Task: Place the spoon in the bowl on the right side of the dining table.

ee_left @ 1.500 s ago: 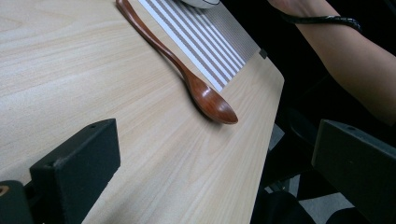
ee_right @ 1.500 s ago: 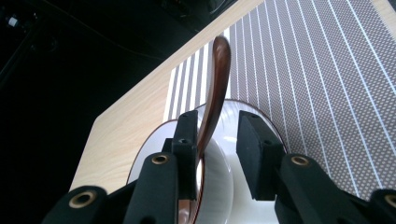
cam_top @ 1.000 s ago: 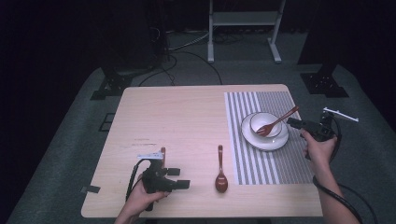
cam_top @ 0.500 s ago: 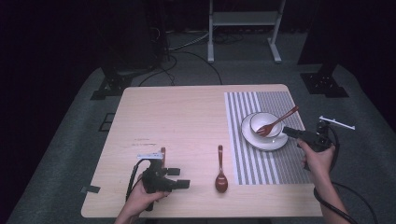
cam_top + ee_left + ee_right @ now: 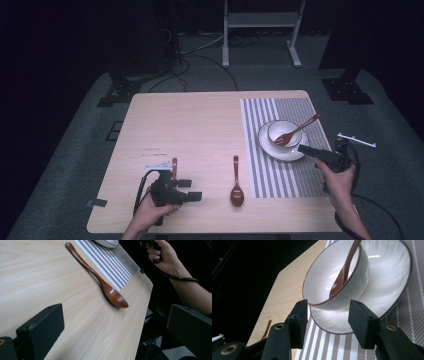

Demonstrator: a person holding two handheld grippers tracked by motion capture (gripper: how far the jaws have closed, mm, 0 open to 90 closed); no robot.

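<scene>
Both black two-jaw grippers, left gripper [image 5: 192, 196] and right gripper [image 5: 327, 322], have blocky matte jaws, brass-coloured screws, black trailing cables; forearms apparently bare.

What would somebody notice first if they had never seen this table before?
Probably the white bowl on its white plate, sitting on the striped placemat at the table's right side, with a wooden fork leaning in it. Next comes the wooden spoon lying alone on the bare wood near the front edge. The right gripper points at the bowl with its jaws apart, holding nothing.
</scene>
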